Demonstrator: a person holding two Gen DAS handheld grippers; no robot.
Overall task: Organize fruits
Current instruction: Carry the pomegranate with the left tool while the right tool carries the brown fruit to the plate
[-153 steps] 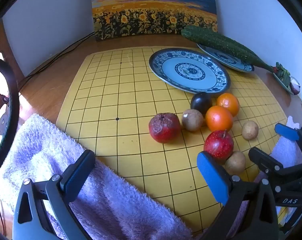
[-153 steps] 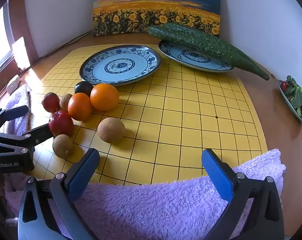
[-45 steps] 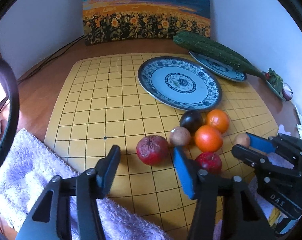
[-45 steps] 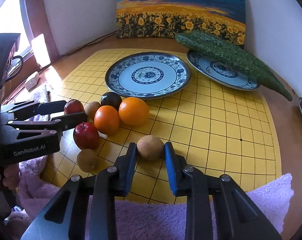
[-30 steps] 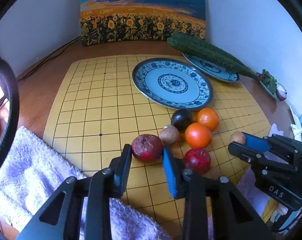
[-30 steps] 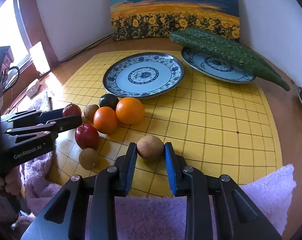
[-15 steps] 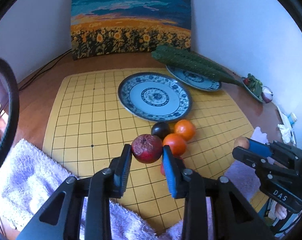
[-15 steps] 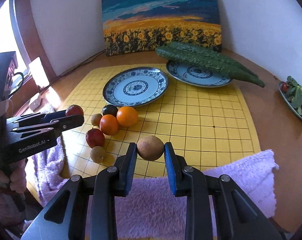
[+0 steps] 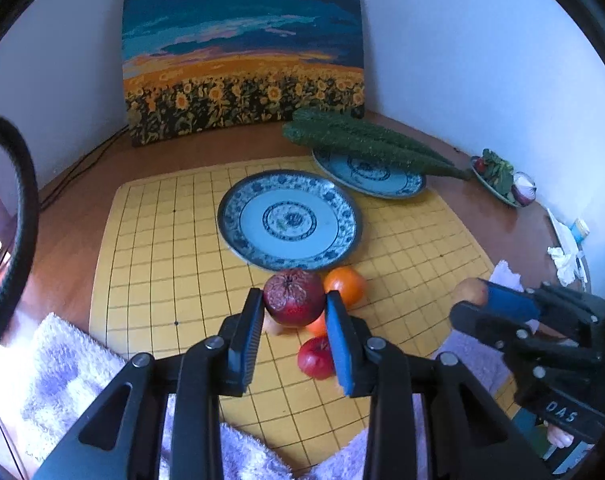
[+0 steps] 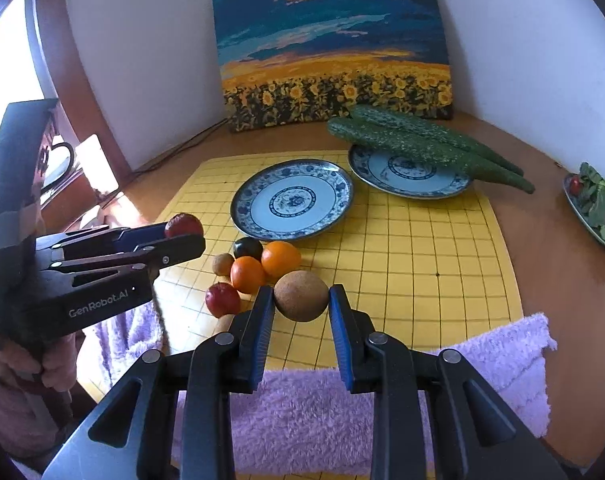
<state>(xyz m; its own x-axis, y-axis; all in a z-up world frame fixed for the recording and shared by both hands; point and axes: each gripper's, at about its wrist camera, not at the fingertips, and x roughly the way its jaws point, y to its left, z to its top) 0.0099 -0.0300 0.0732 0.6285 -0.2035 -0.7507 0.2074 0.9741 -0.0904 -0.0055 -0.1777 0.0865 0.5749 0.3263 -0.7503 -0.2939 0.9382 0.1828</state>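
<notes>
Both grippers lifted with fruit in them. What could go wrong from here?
1. The left gripper pinches the wrinkled red fruit only at its fingertips; it may slip and fall onto the fruit pile.
2. The right gripper likewise holds the round brown fruit at its tips.
3. Both may converge on the empty plate and collide.

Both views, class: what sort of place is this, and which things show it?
Probably a room in a home, at a wooden table in a corner: a sunflower painting leans on the wall, patterned plates and loose fruit sit on a yellow grid mat.
</notes>
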